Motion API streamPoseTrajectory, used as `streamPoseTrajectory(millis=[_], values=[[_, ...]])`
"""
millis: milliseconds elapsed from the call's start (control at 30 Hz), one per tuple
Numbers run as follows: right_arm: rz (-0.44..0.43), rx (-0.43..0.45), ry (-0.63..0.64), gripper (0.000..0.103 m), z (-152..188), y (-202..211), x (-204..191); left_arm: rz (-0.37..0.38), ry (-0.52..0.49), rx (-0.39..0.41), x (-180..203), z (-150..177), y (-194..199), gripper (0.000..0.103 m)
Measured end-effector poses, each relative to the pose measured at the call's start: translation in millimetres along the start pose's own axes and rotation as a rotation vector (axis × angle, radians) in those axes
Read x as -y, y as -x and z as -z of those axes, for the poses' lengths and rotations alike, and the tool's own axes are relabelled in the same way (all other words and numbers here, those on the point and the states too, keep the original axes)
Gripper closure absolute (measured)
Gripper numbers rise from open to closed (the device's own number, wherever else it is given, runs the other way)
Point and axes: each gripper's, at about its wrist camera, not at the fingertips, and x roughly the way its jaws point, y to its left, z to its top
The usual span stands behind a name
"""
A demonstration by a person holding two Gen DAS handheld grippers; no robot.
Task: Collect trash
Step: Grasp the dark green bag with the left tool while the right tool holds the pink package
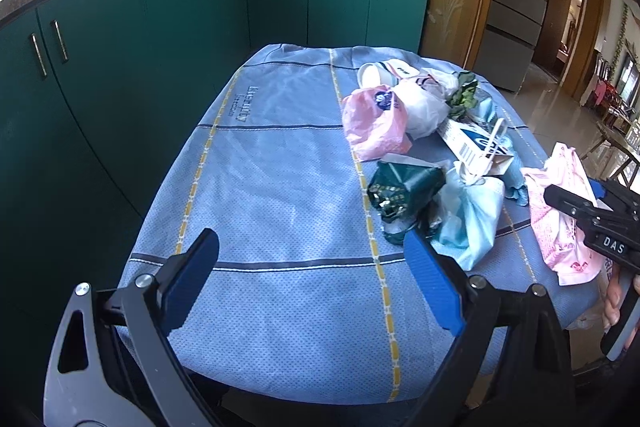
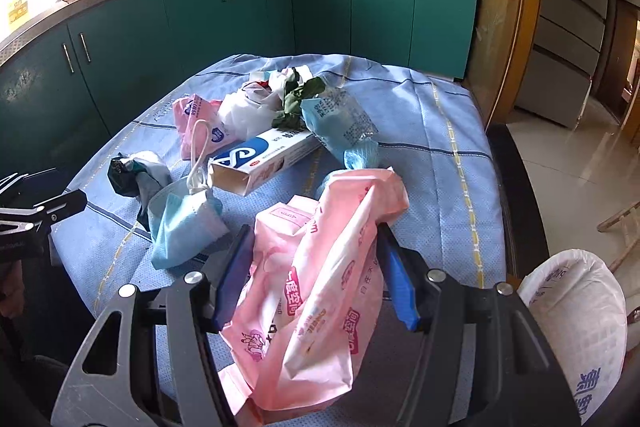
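Trash lies on a table under a blue cloth (image 1: pixel 280 187). My right gripper (image 2: pixel 314 239) stands around a large pink plastic wrapper (image 2: pixel 320 291); its blue pads sit on both sides of it and I cannot tell if they press it. The wrapper also shows in the left wrist view (image 1: pixel 560 211). My left gripper (image 1: pixel 312 243) is open and empty above the cloth, left of a dark green wrapper (image 1: pixel 404 193) and a blue face mask (image 1: pixel 472 211). A white and blue box (image 2: pixel 264 159) lies beyond.
More trash lies behind: a small pink bag (image 1: pixel 374 125), a white bag (image 1: pixel 420 107), a paper cup (image 1: pixel 372 75), green leaves (image 2: pixel 298 103), a blue packet (image 2: pixel 340 119). A white-lined bin (image 2: pixel 576 319) stands at the right of the table. Teal cabinets (image 1: pixel 120 67) stand left and behind.
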Motion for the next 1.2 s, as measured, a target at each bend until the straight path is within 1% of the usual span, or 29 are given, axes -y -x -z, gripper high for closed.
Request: streamPoseTrajectory(millis=[133,367,467,533,700,833,967,1067,1167,1200], values=[[-0.005,-0.005,-0.005,0.042,2,-3,-1,-0.005,0.044,-0.024,-10,0,-4,0.010],[-0.007,-0.007,-0.012,0.042,4,-4,0,-0.024,0.098,-0.040,-25,1,-10,0.008],[-0.004,-0.005,-0.015,0.041,5,-3,1,0.000,0.134,-0.057,-28,-1,-14,0.008],[-0.001,-0.012,-0.019,0.041,6,-4,2,0.025,0.137,-0.056,-24,-4,-16,0.007],[0.000,-0.029,-0.027,0.040,11,-10,3,0.074,0.066,-0.051,4,-14,-20,0.007],[-0.002,-0.041,-0.033,0.040,13,-15,2,0.144,-0.026,-0.051,36,-21,-25,0.006],[-0.005,-0.044,-0.026,0.039,14,-15,-1,0.160,-0.110,-0.045,61,-25,-34,0.006],[-0.003,-0.053,-0.027,0.038,16,-17,0,0.187,-0.129,-0.037,72,-30,-39,0.006],[-0.003,-0.060,-0.032,0.038,17,-20,0,0.216,-0.123,-0.027,78,-35,-43,0.007],[-0.004,-0.062,-0.031,0.038,17,-21,-1,0.221,-0.121,-0.022,79,-36,-44,0.014]])
